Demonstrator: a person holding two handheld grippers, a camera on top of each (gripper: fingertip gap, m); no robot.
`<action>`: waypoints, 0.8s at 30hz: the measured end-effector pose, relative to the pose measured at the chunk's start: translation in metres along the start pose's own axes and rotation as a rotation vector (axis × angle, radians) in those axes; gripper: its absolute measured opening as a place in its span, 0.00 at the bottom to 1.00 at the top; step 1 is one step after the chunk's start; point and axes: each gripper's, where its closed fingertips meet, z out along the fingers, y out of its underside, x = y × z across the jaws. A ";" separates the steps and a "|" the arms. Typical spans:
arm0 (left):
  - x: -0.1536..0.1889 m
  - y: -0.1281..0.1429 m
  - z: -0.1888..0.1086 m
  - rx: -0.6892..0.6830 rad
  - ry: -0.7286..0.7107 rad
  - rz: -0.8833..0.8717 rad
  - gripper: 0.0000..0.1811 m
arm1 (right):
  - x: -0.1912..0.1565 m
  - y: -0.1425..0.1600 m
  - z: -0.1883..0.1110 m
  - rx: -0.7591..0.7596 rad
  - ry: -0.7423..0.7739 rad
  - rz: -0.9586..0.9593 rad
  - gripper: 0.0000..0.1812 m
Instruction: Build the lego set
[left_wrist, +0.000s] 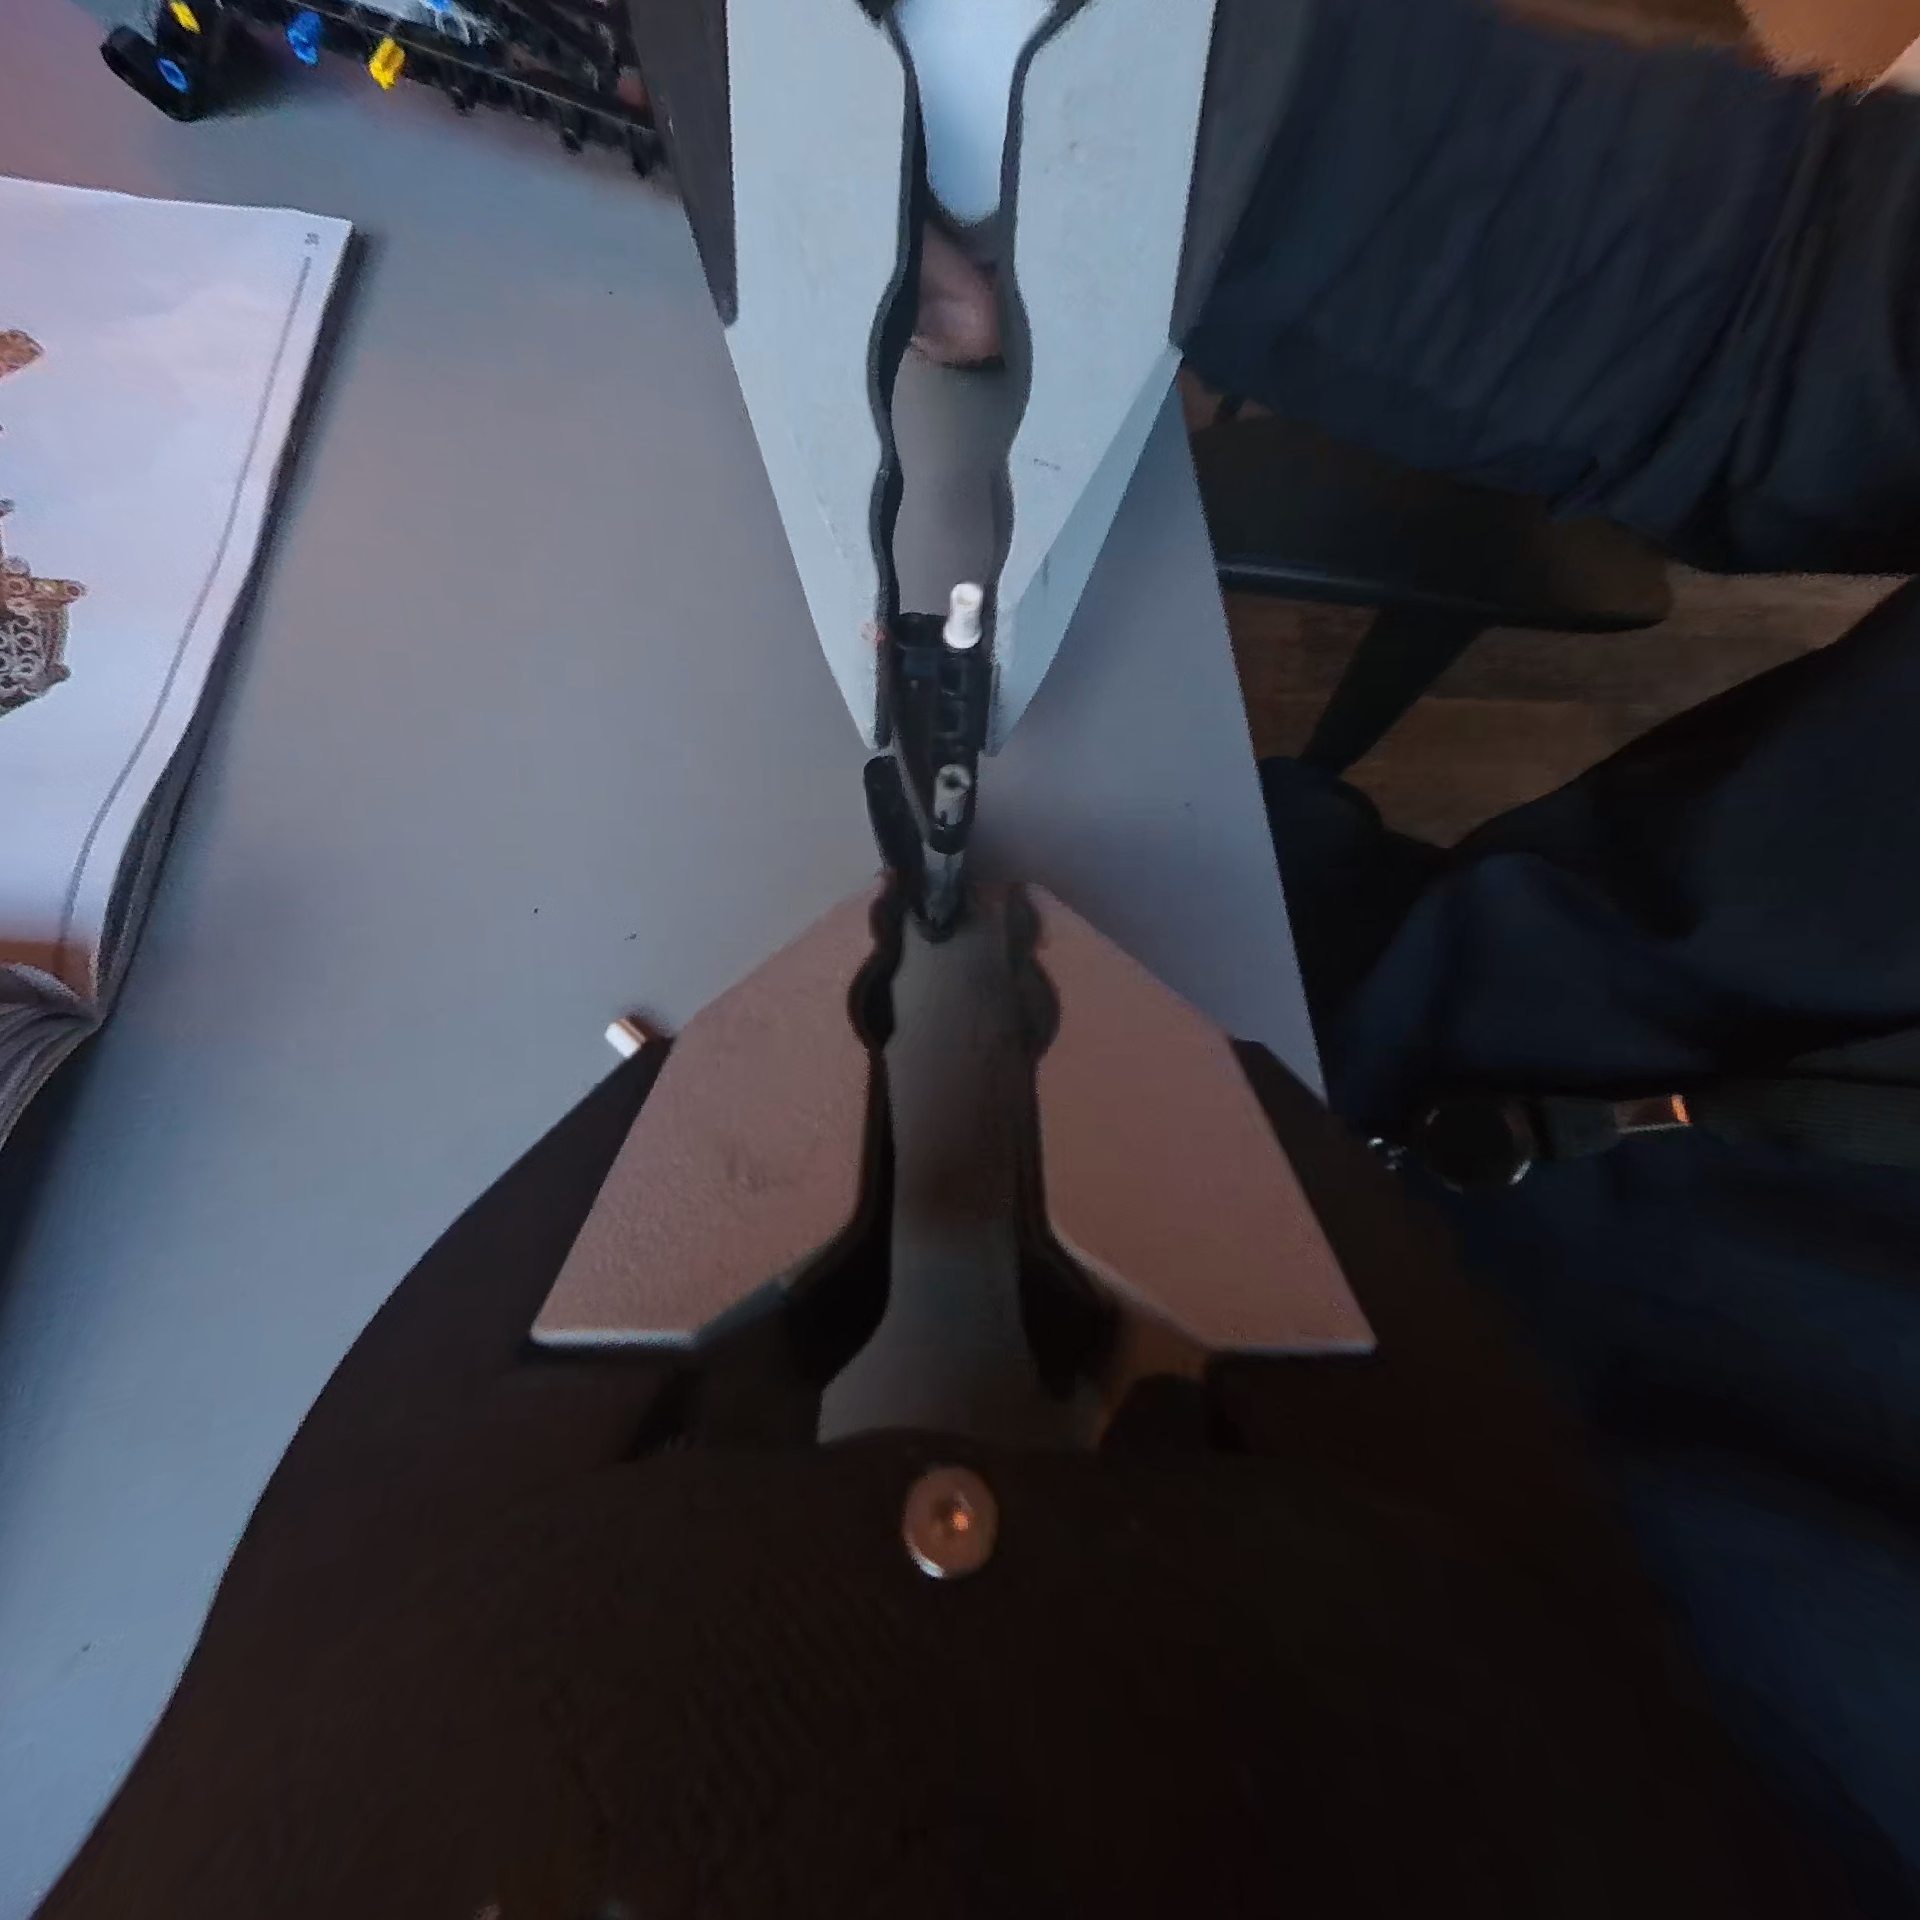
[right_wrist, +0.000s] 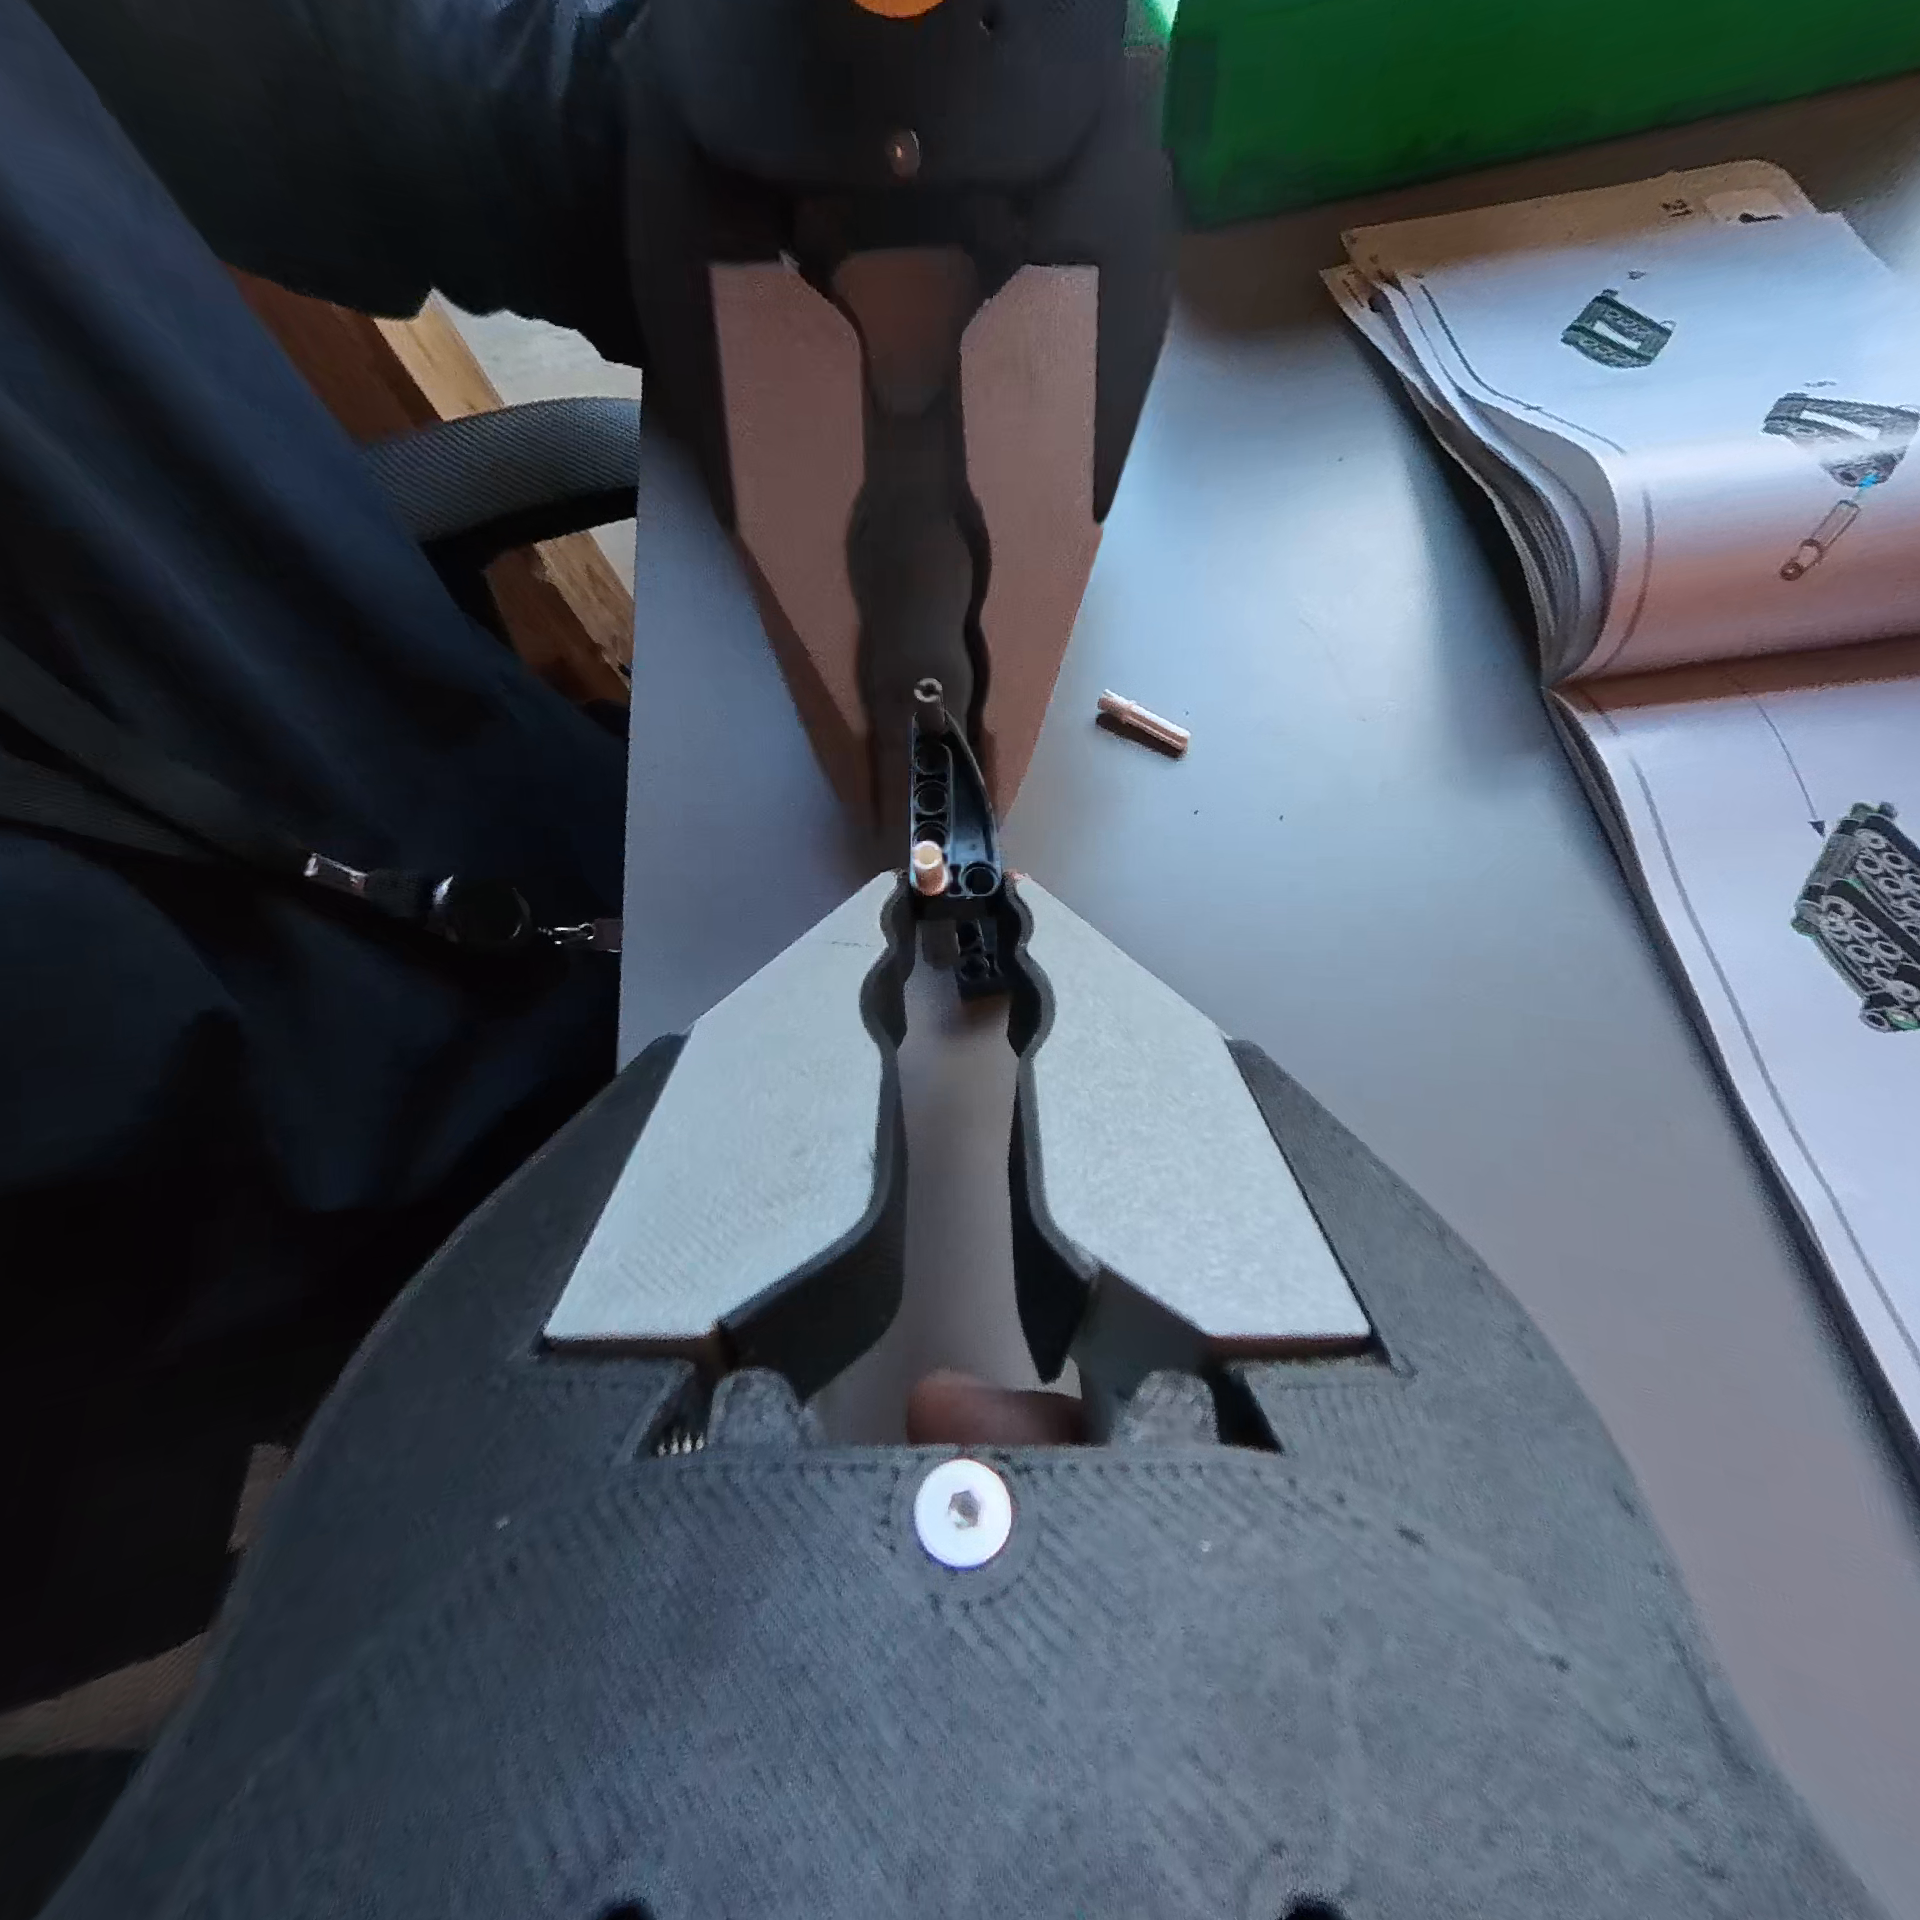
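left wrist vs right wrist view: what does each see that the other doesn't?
Left wrist only: the dark assembled lego build with blue and yellow pins at the table's far edge.
Right wrist only: a green box beyond the manual, and a grey chair armrest.
Both: the black curved lego piece with its pale pin, pinched between the right gripper and left gripper; the loose pale pin; the open instruction manual; the grey table.
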 end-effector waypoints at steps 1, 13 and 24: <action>0.001 -0.003 -0.004 0.029 0.011 -0.007 0.10 | 0.000 0.000 0.000 0.005 0.005 -0.004 0.07; -0.003 -0.017 -0.014 0.119 -0.020 -0.004 0.02 | 0.001 0.000 -0.001 -0.057 0.010 0.002 0.07; -0.001 -0.015 -0.012 0.124 -0.042 0.016 0.02 | -0.001 0.006 0.000 -0.154 0.046 -0.050 0.07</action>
